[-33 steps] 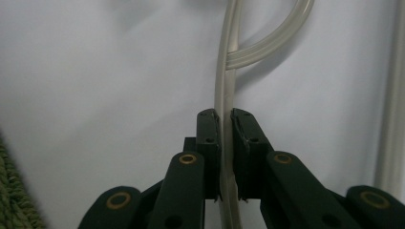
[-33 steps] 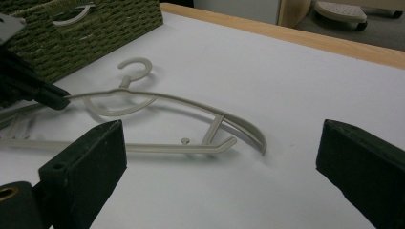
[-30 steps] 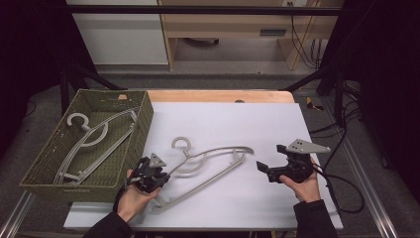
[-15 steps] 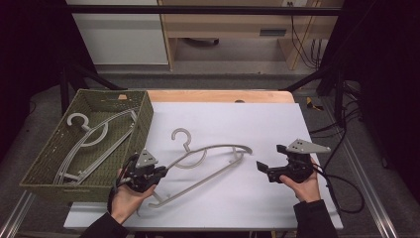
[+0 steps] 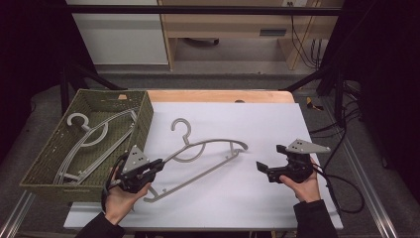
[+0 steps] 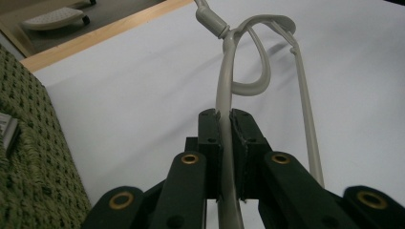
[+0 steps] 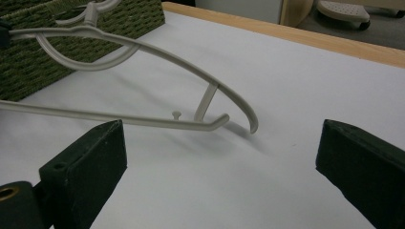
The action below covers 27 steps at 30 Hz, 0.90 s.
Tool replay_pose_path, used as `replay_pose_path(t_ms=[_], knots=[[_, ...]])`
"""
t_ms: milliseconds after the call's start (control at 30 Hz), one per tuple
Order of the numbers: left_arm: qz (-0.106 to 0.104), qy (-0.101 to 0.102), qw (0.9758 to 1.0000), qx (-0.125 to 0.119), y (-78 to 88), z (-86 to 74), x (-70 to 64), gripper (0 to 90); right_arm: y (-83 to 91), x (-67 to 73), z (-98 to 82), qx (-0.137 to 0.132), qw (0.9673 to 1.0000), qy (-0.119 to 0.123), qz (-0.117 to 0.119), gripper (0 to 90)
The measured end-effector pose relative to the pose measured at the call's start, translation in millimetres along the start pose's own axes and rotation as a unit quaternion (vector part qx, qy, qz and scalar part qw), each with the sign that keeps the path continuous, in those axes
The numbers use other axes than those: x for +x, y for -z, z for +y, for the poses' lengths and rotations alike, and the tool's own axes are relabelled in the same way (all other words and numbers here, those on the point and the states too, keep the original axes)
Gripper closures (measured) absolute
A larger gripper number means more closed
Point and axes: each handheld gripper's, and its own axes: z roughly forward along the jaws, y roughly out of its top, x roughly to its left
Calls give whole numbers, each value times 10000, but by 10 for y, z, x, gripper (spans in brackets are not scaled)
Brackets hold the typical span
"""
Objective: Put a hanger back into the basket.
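On the white surface (image 5: 257, 129), left to right, the left claw (image 5: 157, 163) is clamped on a pale grey plastic hanger (image 5: 208, 151), a grip seen close in the left gripper view, its long axis slanting up-right, hook away, while the right claw (image 5: 270, 162) stands open.

The high view looks forward and down on the white table (image 5: 257, 129) from above the person's side. The left gripper view sits very close behind its jaws, facing along the hanger (image 6: 229, 90). The right gripper view looks low across the table; all three views share the hanger.
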Motion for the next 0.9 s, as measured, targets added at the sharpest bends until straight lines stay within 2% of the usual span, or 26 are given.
replay_pose_path(t_ms=[67,267,400,567,700,900], knots=[[29,-32,10000,-43,43,20,20,832,5,-3,0,4,10000,15,5,35],[164,75,9992,-353,209,80,139,832,15,-9,3,-14,10000,16,3,35],[347,87,9975,-604,378,138,236,831,18,-11,4,-10,10000,21,-15,34],[521,89,9956,-768,512,193,322,831,29,-9,13,-54,10000,-18,-49,33],[663,158,9934,-918,614,262,446,831,60,-23,18,-77,9999,-13,-64,33],[903,76,9908,-1010,758,376,625,831,80,-30,23,-102,9999,-11,-64,33]])
